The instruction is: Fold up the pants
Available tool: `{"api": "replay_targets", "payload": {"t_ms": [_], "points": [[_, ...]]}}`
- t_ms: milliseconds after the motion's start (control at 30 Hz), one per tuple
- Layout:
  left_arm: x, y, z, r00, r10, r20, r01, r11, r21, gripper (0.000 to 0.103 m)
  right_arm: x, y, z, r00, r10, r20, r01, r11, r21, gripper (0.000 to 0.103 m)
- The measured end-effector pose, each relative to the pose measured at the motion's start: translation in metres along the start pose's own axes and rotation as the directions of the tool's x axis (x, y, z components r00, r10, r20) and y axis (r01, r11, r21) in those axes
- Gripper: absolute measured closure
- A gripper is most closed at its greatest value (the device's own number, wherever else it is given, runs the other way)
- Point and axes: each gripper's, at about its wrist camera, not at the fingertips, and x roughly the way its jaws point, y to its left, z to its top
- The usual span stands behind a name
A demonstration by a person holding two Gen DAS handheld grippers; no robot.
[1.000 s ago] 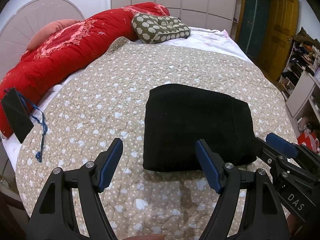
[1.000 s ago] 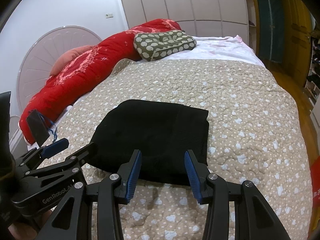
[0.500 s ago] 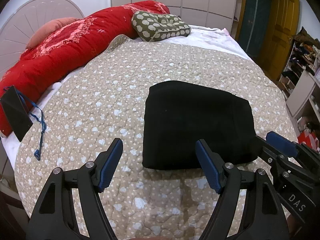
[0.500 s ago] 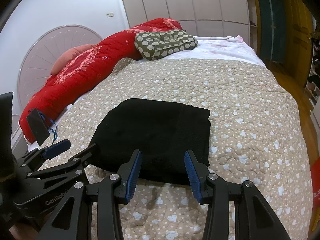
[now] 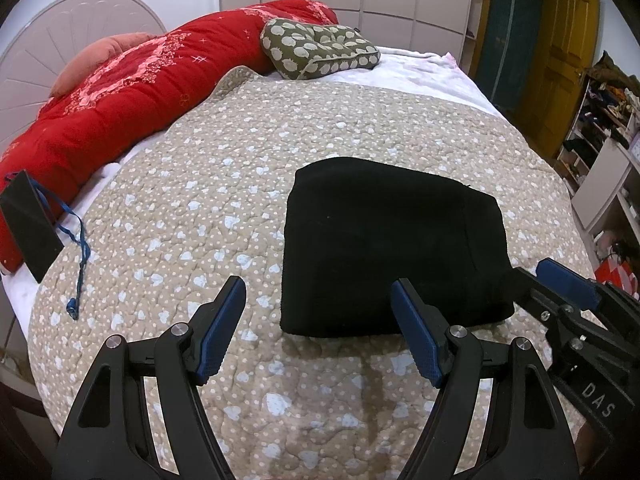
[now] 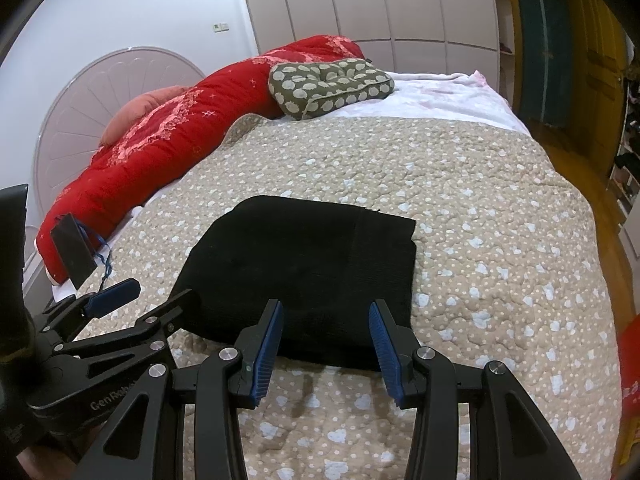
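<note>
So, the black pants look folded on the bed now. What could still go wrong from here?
1. Both the left gripper and the right gripper hang open near the front edge of the black pants; a low pass could snag that edge and spoil the fold.
2. The quilt is soft and puckered, so another grasp might pinch it along with the pants.

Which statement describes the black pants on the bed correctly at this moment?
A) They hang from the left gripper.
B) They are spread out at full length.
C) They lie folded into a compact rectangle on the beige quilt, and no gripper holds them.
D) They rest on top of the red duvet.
C: the black folded pants lie flat as a compact rectangle on the beige heart-patterned quilt, while the left gripper and the right gripper are both open, their fingers holding nothing.
</note>
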Motion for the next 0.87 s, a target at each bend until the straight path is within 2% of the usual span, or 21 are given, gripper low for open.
{"api": "replay_targets", "payload": {"t_ms": [233, 867], "points": [[0.001, -0.005, 0.001, 1.000, -0.013, -0.005, 0.013, 1.000, 0.009, 0.027, -0.004, -0.020, 0.000, 0.999, -0.036, 0.002, 0.036, 0.999, 0.033, 0.060], [0.007, -0.007, -0.001, 1.000, -0.023, -0.016, 0.023, 0.999, 0.025, 0.027, -0.001, -0.034, -0.002, 0.999, -0.032, -0.009, 0.032, 0.998, 0.046, 0.060]]}}
